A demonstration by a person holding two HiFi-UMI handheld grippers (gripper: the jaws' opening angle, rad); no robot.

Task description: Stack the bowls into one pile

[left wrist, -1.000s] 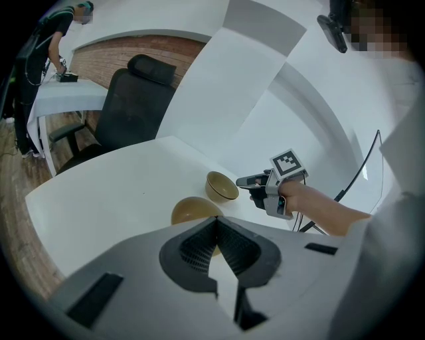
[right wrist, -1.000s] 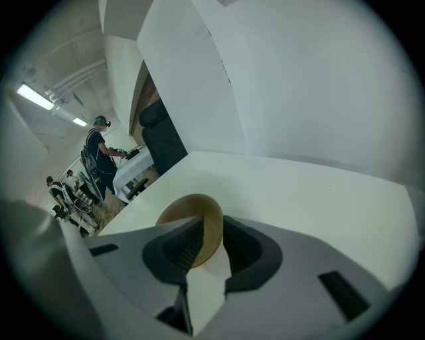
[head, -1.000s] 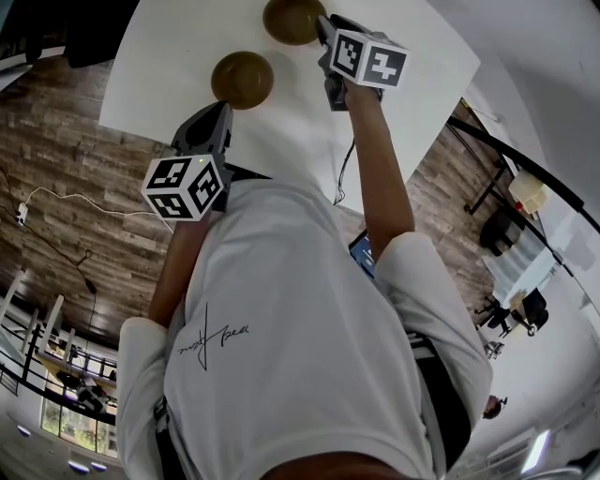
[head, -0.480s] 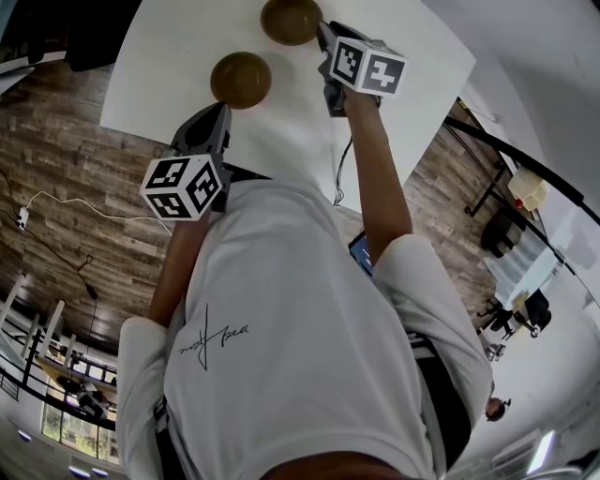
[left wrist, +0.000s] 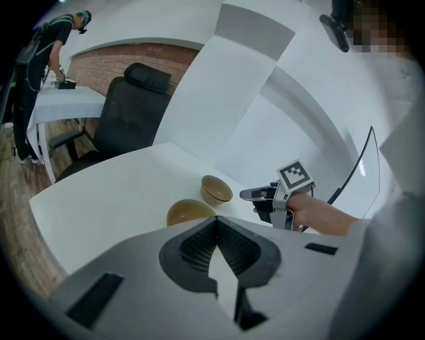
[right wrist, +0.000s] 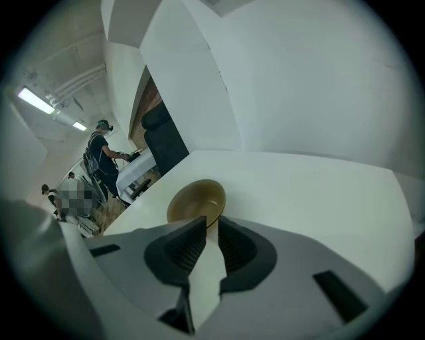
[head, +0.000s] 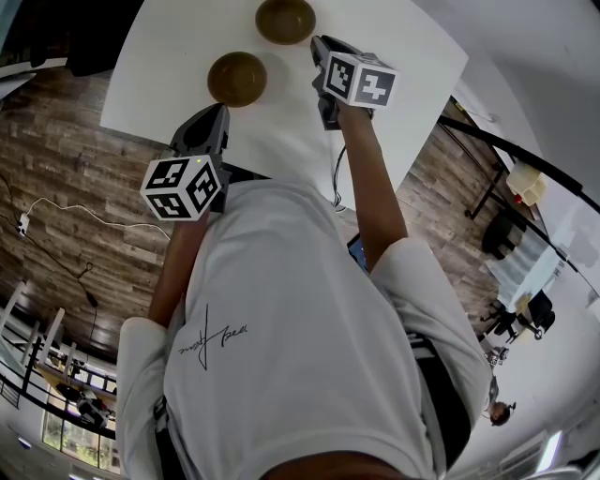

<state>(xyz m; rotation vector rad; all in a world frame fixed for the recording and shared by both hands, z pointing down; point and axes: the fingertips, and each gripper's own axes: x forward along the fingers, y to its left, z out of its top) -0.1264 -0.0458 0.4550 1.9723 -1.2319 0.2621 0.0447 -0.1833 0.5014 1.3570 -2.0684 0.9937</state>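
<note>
On white table over plank floor, logged two brown bowls, both upright, mouths up, close together but not touching: far bowl by the far edge, near bowl nearer and to its left. Not yet stacked. Read right claw as narrowly parted, having just been closing; found far bowl's near rim right at the tips and bare table showing through the gap between the pads, so no pinch confirmed. Read left claw as pressed together, empty, held back at the near table edge with near bowl ahead of it. Judged right claw much the nearer to far bowl, with that bowl just ahead and slightly left of its tips. Round bowl, so no long axis to align; next move likely turns on catching that near rim, then carrying left and nearer onto near bowl.
</note>
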